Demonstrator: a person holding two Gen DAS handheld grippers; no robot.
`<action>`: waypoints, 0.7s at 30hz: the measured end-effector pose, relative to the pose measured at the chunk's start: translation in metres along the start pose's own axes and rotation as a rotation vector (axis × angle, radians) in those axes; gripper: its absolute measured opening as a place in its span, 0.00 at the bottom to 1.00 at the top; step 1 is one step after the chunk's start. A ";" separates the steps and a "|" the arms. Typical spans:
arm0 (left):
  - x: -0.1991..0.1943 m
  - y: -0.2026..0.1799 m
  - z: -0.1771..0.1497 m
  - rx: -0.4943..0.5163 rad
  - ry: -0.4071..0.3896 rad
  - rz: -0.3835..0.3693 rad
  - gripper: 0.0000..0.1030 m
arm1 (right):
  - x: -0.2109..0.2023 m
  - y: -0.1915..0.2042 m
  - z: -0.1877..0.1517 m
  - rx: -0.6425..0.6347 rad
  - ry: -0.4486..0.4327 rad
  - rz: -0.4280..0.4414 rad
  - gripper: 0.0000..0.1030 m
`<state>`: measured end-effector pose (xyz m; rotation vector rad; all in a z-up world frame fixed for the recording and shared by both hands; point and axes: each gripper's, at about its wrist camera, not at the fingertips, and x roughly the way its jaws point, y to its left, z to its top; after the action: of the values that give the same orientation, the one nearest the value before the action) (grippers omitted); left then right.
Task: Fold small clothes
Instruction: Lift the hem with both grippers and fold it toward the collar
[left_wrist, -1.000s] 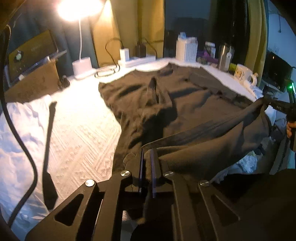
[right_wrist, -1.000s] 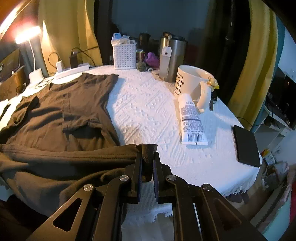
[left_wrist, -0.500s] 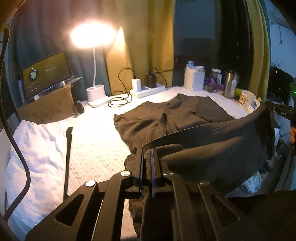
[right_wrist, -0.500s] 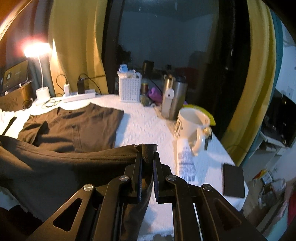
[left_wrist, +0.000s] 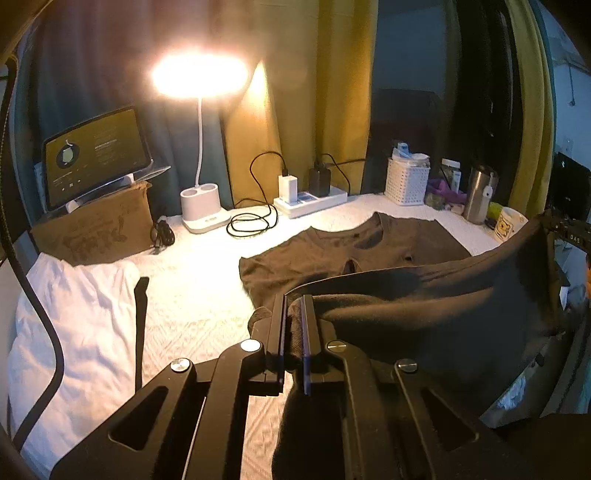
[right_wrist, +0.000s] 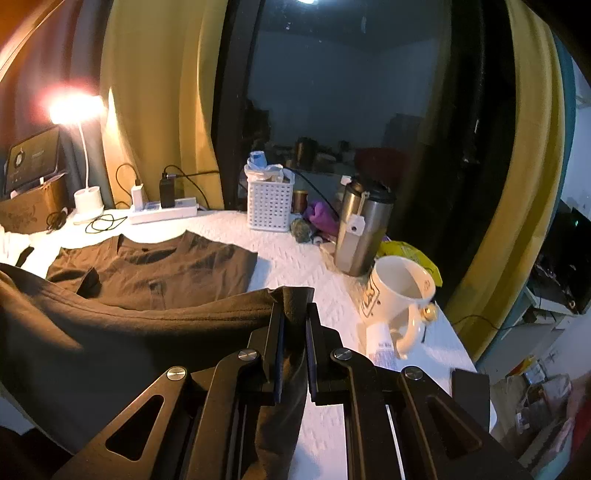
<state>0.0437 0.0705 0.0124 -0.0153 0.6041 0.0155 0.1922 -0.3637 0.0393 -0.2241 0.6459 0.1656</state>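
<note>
Left gripper (left_wrist: 293, 306) pinching one hem corner of dark brown cotton T-shirt (left_wrist: 369, 247); right gripper (right_wrist: 293, 314) pinching other corner. Hem raised off white textured tablecloth (left_wrist: 192, 288), stretched between both grippers along near table edge. Collar half flat, ahead of both grippers toward far edge. Fold axis runs across shirt, parallel to held hem. Neither hand nearer collar.

Left gripper (left_wrist: 294, 306) and right gripper (right_wrist: 294, 314) clamped (angled downward).
</note>
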 end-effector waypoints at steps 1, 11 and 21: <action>0.003 0.001 0.004 0.000 0.000 0.000 0.05 | 0.003 0.001 0.004 -0.001 0.000 0.000 0.10; 0.038 0.009 0.034 -0.034 -0.003 0.002 0.05 | 0.038 0.005 0.031 0.000 0.014 0.014 0.10; 0.074 0.015 0.061 -0.036 0.010 0.005 0.05 | 0.087 0.008 0.055 0.024 0.022 0.055 0.10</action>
<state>0.1393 0.0874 0.0201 -0.0486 0.6138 0.0312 0.2906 -0.3344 0.0272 -0.1853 0.6760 0.2088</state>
